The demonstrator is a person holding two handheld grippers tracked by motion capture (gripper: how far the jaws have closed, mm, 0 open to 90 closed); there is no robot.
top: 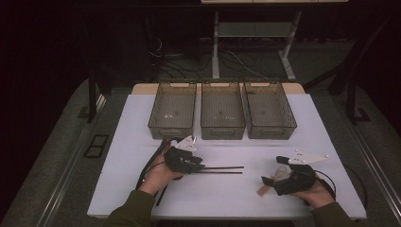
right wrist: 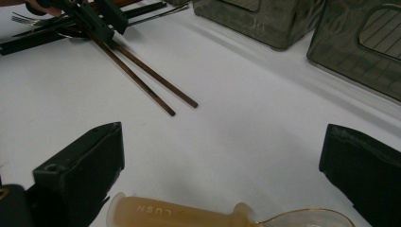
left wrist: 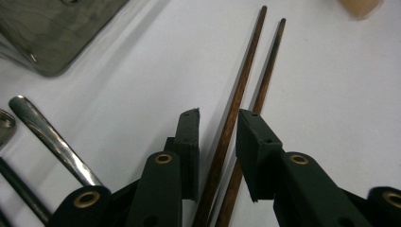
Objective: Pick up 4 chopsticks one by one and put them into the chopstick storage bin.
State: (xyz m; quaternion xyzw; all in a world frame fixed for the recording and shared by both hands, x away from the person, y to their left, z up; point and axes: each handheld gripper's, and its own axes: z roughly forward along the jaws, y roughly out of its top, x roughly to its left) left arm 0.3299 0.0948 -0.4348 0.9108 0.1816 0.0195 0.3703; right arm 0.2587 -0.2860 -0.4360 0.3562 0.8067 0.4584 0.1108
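Two dark wooden chopsticks [top: 222,169] lie side by side on the white table [top: 236,146], pointing right. My left gripper [top: 201,166] sits low over their near ends. In the left gripper view its jaws [left wrist: 218,118] stand a little apart: one chopstick [left wrist: 231,123] runs through the gap and the other passes by the right jaw, with no pad pressing. My right gripper [top: 275,170] rests at the front right, jaws wide open [right wrist: 220,142]. A spoon with a tan handle [right wrist: 179,213] and a clear bowl lies on the table between them, untouched.
Three smoky see-through bins [top: 222,113] stand in a row at the back of the table. Metal cutlery [left wrist: 47,137] lies beside my left gripper, near the left bin's corner [left wrist: 56,33]. Open white table stretches between the two grippers.
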